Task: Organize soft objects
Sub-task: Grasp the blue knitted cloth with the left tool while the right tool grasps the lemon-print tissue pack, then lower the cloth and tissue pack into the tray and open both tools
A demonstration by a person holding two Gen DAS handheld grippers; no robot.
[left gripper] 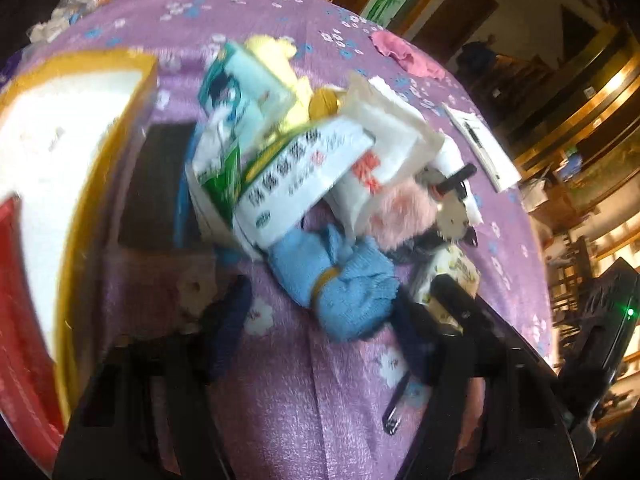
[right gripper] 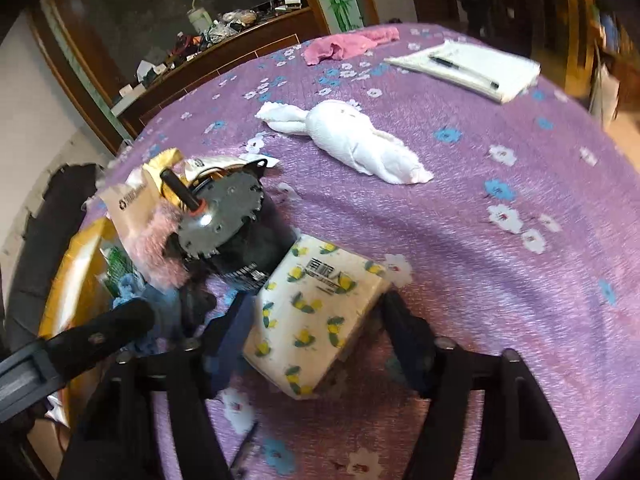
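Note:
A pile lies on the purple flowered tablecloth (left gripper: 288,380): a blue knitted roll with a yellow band (left gripper: 344,284), white printed packets (left gripper: 296,172), a yellow cloth (left gripper: 280,56) and a pink fluffy thing (left gripper: 400,212). My left gripper (left gripper: 320,312) is open, its fingers either side of the blue roll's near end. In the right wrist view a tissue pack with lemon print (right gripper: 316,312) sits between the open fingers of my right gripper (right gripper: 316,320). A white towel rabbit (right gripper: 352,140) lies further back, and a pink cloth (right gripper: 344,46) at the far edge.
A yellow-rimmed box (left gripper: 80,184) stands left of the pile. A grey motor with a black shaft (right gripper: 224,216) sits beside the tissue pack. A notepad with a pen (right gripper: 472,66) lies far right. Nail clippers (left gripper: 394,412) lie near the left gripper.

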